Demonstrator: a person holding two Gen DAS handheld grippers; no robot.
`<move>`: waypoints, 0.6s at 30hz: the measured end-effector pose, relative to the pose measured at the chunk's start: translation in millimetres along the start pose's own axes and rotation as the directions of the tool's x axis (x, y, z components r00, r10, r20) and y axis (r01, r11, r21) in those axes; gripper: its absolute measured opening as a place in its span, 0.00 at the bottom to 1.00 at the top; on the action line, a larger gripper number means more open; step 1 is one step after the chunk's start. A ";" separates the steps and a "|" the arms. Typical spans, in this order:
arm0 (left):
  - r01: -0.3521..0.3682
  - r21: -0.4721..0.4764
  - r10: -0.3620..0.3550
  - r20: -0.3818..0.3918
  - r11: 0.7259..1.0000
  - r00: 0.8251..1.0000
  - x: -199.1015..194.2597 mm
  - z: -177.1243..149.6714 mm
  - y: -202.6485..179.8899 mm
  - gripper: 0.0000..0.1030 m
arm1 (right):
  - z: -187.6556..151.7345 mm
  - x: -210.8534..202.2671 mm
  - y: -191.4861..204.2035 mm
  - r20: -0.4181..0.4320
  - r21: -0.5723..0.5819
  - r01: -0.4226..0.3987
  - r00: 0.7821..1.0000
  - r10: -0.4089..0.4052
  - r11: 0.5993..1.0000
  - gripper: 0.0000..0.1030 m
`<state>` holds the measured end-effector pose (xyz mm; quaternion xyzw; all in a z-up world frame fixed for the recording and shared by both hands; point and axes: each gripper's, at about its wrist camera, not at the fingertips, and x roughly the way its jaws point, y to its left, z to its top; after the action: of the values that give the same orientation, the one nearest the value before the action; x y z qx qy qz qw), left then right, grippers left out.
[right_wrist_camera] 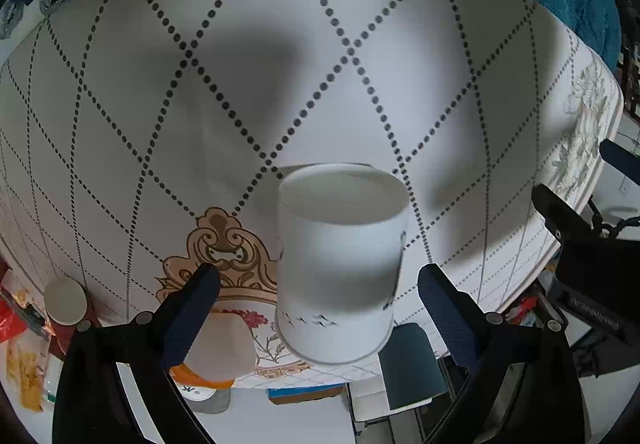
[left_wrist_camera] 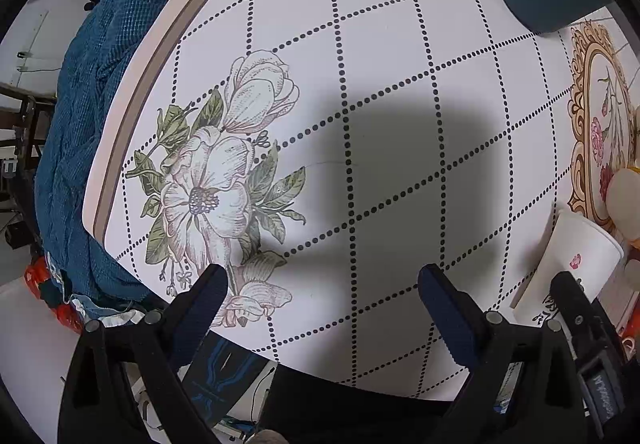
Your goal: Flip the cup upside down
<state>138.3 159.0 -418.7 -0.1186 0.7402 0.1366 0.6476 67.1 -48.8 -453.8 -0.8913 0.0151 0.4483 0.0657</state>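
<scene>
Ideally, the cup [right_wrist_camera: 340,264] — lower centre, between the spread-apart right gripper [right_wrist_camera: 320,308] fingers — is clamped mid-wall before being turned; left gripper [left_wrist_camera: 322,296] gapes empty.

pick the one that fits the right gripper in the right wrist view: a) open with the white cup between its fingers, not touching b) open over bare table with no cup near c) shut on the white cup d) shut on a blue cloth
a: the right gripper is open, and the white cup sits between its fingers with a visible gap on each side.
</scene>
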 end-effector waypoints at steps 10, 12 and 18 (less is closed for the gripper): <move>-0.010 0.012 0.010 0.012 1.000 1.000 -2.2 4.9 -19.1 0.95 | 1.9 27.3 -15.3 -0.017 0.062 -0.020 1.000 0.021 0.998 0.67; -0.013 0.016 0.013 0.015 1.000 1.000 -4.3 5.0 -23.7 0.95 | -1.2 32.5 -20.1 -0.015 0.098 -0.032 0.999 0.033 0.995 0.64; -0.012 0.024 0.011 0.017 1.000 1.000 -4.1 8.9 -33.3 0.95 | -3.4 36.7 -44.7 0.004 0.220 -0.104 0.994 0.106 0.970 0.64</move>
<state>158.8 131.1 -417.4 -0.1056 0.7368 0.1325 0.6545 95.6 -3.7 -476.5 -0.8782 0.1119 0.4435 0.1401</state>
